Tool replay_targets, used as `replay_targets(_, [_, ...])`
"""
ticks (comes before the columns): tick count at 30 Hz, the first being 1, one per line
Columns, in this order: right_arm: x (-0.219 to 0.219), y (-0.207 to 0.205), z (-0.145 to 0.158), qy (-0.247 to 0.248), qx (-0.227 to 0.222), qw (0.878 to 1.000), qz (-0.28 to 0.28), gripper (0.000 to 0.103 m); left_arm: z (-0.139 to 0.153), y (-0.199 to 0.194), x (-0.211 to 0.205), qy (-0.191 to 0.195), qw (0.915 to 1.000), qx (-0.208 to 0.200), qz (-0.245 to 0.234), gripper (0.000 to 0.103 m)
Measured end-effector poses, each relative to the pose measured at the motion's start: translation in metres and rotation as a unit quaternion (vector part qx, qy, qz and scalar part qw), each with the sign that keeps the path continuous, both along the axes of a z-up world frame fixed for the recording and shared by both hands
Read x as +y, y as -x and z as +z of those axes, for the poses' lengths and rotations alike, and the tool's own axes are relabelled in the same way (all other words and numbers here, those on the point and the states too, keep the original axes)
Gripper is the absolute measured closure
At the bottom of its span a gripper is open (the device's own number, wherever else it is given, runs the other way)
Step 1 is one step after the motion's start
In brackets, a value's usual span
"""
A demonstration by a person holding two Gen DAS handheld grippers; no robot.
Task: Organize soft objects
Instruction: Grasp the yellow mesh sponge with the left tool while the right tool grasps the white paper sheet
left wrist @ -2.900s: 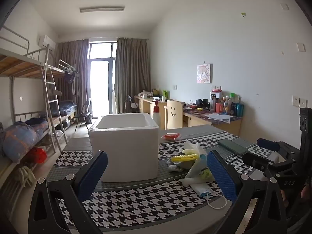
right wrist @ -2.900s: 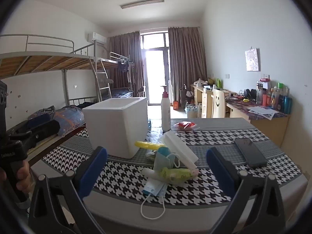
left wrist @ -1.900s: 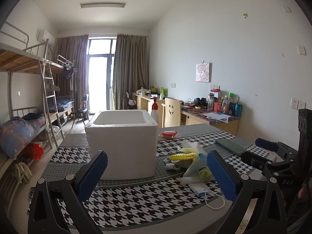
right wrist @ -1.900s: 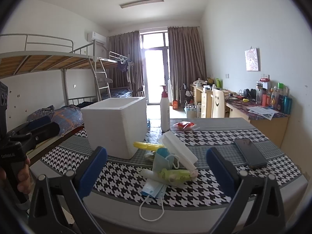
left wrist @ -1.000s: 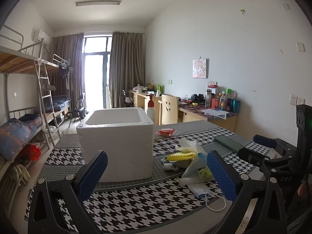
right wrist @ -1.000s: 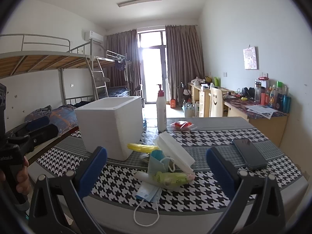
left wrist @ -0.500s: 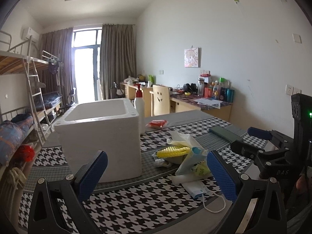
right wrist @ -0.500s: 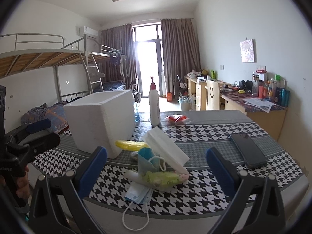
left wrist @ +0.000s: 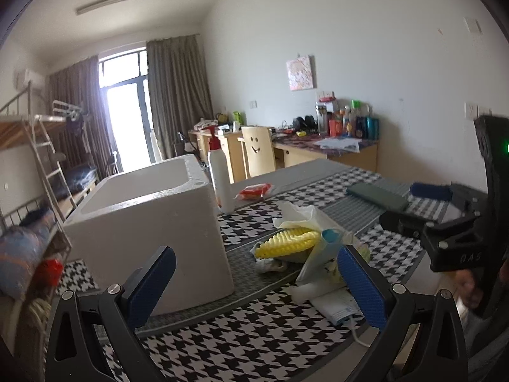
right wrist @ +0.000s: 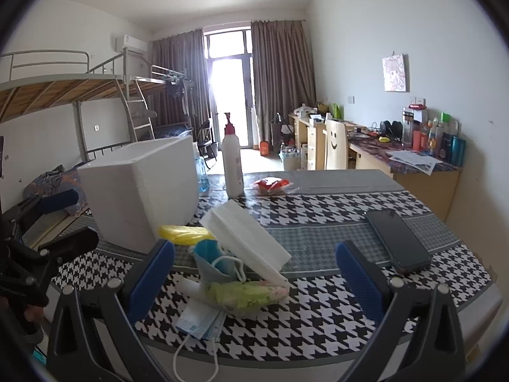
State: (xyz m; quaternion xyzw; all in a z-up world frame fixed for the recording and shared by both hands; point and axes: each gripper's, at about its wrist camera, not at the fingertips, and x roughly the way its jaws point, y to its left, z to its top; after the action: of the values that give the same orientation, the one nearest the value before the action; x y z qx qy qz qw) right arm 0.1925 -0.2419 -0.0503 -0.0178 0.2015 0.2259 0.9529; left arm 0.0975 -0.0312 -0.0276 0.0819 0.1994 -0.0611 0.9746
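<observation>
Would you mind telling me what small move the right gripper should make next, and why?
Probably lower the right gripper, open and empty, onto the blue face mask at the pile's near edge; it lies unobstructed, and the foam box stands open beside it.

Daylight glared through the tall glass balcony door [right wrist: 230, 102], washing it out; fisheye edges curved darkly, and the left view was slightly motion-blurred.

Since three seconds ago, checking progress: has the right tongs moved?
Yes. The right tongs came closer to the pile; the face mask now sits lower, nearer its fingers.
</observation>
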Motion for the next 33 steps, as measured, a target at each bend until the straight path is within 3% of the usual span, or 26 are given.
replay_targets(8, [0.000, -0.016, -0.006, 0.000, 0.023, 1.000, -0.005, 0.001, -0.009, -0.020, -0.011, -0.037, 0.9989, 0.012, -0.026, 0.001])
replay_targets(15, [-0.001, -0.027, -0.010, -0.004, 0.040, 0.999, -0.004, 0.001, -0.021, -0.043, -0.021, -0.087, 0.9954, 0.030, -0.027, 0.017])
replay_targets(23, [-0.001, -0.037, -0.016, -0.003, 0.053, 0.999, -0.006, 0.001, -0.031, -0.056, -0.028, -0.103, 0.9926, 0.043, -0.048, 0.020])
replay_targets(27, [0.000, -0.045, -0.016, -0.011, 0.065, 0.998, 0.003, 0.001, -0.040, -0.069, -0.037, -0.122, 0.9887, 0.065, -0.058, 0.035])
replay_targets(33, [0.008, -0.054, -0.012, -0.020, 0.075, 0.997, 0.028, 0.001, -0.045, -0.074, -0.038, -0.117, 0.9882, 0.069, -0.071, 0.037])
